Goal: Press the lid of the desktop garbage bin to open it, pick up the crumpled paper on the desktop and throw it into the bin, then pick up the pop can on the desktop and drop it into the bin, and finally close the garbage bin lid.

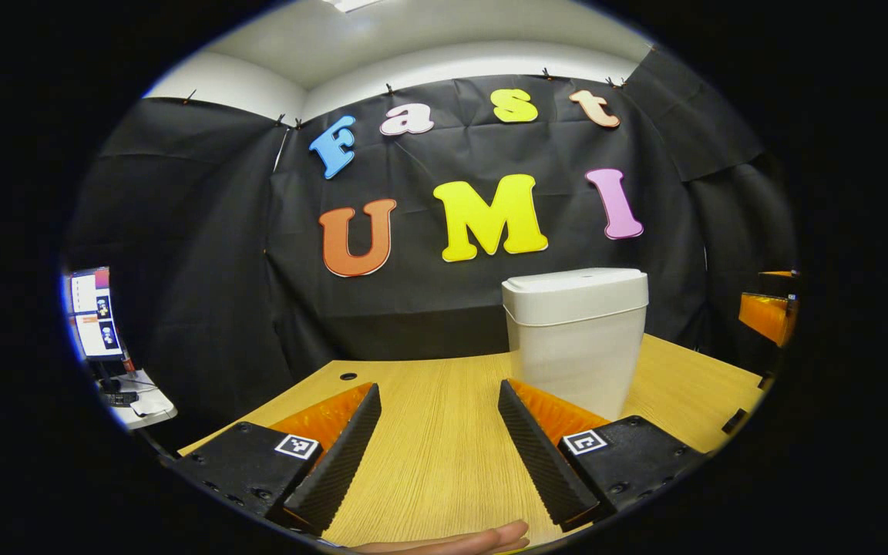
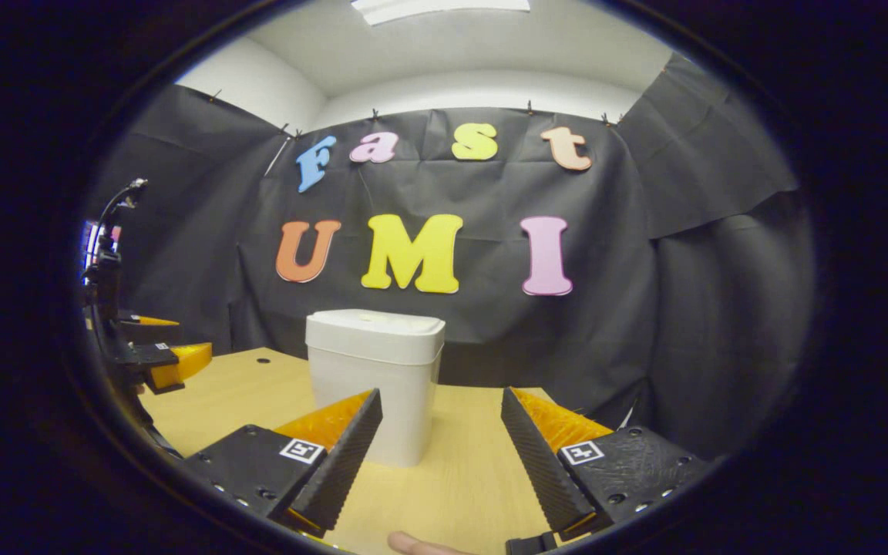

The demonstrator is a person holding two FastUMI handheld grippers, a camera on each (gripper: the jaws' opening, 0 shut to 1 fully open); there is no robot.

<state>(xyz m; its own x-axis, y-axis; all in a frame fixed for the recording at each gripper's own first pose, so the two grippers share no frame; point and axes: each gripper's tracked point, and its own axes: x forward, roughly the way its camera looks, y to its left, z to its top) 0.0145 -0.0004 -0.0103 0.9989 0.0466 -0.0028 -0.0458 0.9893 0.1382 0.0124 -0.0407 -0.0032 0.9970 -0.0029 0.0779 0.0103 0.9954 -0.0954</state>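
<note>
A wooden table [image 1: 444, 432] fronts the black cloth wall [image 1: 205, 254]; a monitor [image 1: 95, 312] stands aside.

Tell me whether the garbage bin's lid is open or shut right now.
Shut. The lid lies flat and flush on the garbage bin in both gripper views, with no gap at the rim. The bin stands upright on the table.

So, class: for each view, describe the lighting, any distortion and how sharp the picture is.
Left gripper view: even overhead light, the white plastic bin sharp, the light wooden desktop's edges bowed by the fisheye lens. Right gripper view: a bright ceiling light panel at the top, the bin casting a soft shadow, the rim darker and slightly soft.
</note>
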